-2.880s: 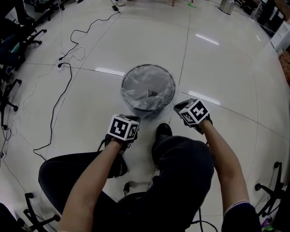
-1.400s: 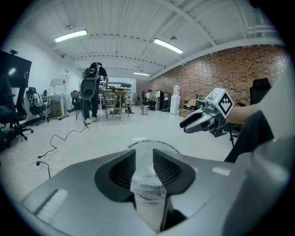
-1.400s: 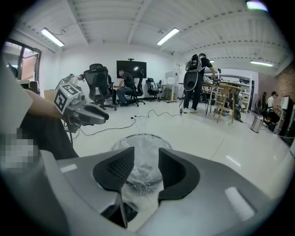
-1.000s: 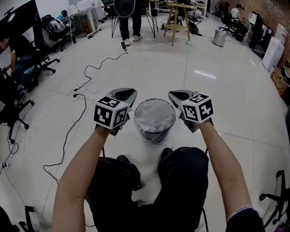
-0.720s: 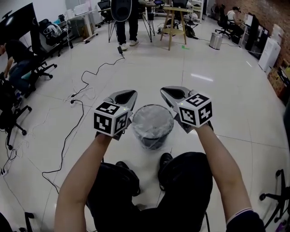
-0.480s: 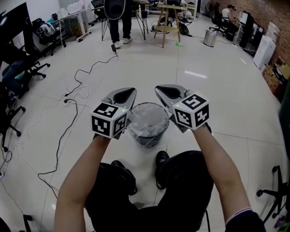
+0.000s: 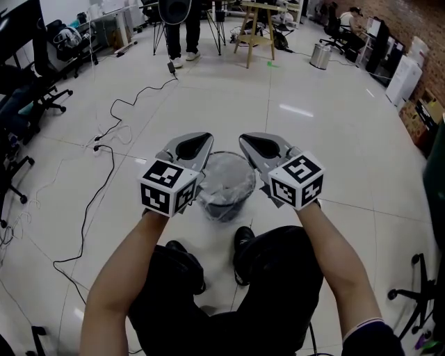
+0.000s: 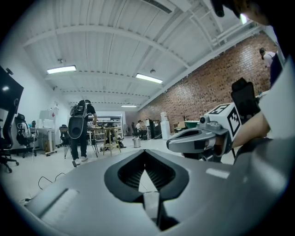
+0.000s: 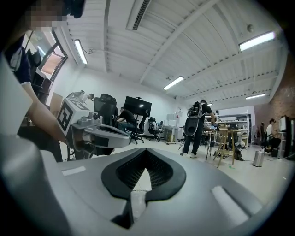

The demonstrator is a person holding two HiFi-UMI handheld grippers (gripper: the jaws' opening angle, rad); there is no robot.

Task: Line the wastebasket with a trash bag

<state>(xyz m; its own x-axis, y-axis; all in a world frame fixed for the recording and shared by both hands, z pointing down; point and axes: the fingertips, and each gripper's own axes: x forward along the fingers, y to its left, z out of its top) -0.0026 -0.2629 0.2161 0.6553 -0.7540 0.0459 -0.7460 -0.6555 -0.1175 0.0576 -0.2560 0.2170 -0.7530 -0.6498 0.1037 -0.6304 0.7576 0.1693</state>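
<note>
Both grippers came up from the basket's rim since the earliest frame. We see the left gripper [image 7: 200,142] and right gripper [image 7: 252,143] side by side, level, not touching. Both sets of jaws are clenched with nothing between them. Wastebasket [image 7: 224,203] stands on the floor [image 7: 313,139] between them in head view, just ahead of our shoe [image 7: 242,240]. Clear trash bag [image 7: 227,178] lines it, folded over the rim.

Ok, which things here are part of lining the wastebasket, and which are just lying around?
Job: wastebasket, trash bag, left gripper and right gripper, jaws shut and empty.
Lying about: floor cable, wooden stool, metal bin.
</note>
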